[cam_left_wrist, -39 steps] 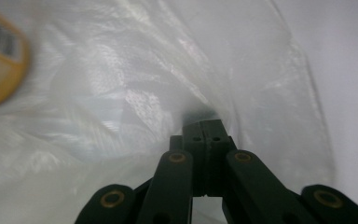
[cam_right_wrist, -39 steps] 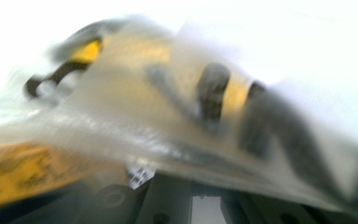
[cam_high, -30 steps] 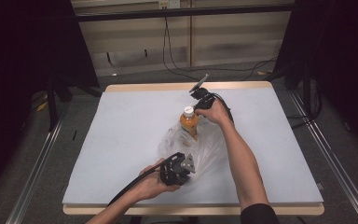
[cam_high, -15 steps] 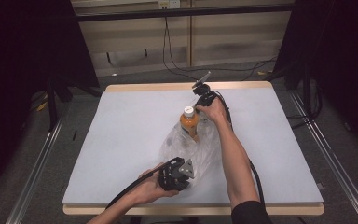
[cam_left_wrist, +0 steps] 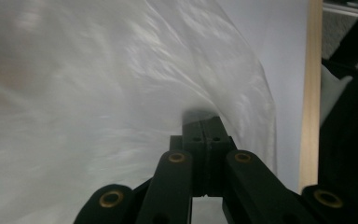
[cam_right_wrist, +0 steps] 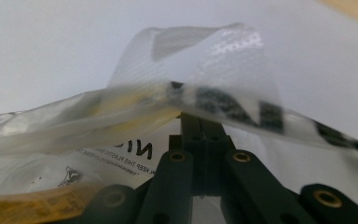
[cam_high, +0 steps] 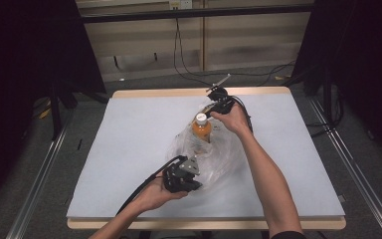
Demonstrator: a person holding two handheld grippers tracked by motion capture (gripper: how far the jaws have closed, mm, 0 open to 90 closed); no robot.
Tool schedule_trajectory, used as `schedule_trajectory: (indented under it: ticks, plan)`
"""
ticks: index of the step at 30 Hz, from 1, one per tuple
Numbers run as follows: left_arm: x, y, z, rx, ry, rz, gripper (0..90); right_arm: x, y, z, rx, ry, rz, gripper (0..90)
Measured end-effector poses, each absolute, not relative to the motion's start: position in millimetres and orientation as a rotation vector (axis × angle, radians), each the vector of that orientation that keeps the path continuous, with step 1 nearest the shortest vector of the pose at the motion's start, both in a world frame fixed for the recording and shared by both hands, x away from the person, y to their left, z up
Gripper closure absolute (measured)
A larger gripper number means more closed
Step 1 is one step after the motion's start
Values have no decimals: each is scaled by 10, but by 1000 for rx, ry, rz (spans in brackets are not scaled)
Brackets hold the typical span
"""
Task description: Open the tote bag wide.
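A clear plastic bag (cam_high: 219, 157) lies on the white table (cam_high: 129, 149) with an orange bottle (cam_high: 201, 129) with a white cap standing upright in it. My left gripper (cam_high: 193, 183) is shut on the bag's near edge; in the left gripper view the film (cam_left_wrist: 98, 93) billows up from the closed left gripper (cam_left_wrist: 204, 125). My right gripper (cam_high: 212, 110) is at the far side, just behind the bottle, and is shut on the bag's printed rim (cam_right_wrist: 191, 60). In the right gripper view the right gripper (cam_right_wrist: 200, 120) pinches that rim, and the bottle's yellow label (cam_right_wrist: 32, 205) shows through the film.
The table has a wooden border (cam_high: 199, 92) and bare white surface to the left and right of the bag. Cables (cam_high: 189, 69) trail over the floor behind it. Metal rails (cam_high: 350, 174) run along both sides, with dark curtains beyond.
Both hands have lifted a little with the bag's edges in their jaws, and the left gripper has drifted slightly left. The bottle stays upright in the same spot.
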State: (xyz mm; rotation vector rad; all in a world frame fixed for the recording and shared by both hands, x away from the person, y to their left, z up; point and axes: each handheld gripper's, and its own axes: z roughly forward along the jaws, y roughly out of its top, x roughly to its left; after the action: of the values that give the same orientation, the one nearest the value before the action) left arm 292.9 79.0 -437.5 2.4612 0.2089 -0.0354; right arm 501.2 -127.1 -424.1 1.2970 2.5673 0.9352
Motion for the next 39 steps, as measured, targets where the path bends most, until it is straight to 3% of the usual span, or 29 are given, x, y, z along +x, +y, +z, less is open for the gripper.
schedule_trajectory:
  ticks: [10,19,24,27,31,33,39]
  plan:
    - [3068,989,-4077,2339,260,13,900,4705,-1383,-3894,1160,2574,1163,900]
    - [3263,1085,-3780,2211,318,63,900,4343,-1528,-4004,1090,2616,1182,900]
    - [3350,773,-3697,2179,244,52,900,4196,-1535,-4115,1057,2667,1148,900]
    - [3356,612,-3772,2232,217,68,900,4158,-1527,-4215,1065,2694,1112,900]
    - [3482,467,-4212,2349,311,57,900,4134,-1526,-4388,1078,2730,1071,900]
    - [3527,555,-4449,2425,362,50,900,4101,-1559,-4523,1085,2750,1054,900]
    - [3769,949,-4607,2460,517,73,900,4068,-1682,-4712,1118,2757,1020,900]
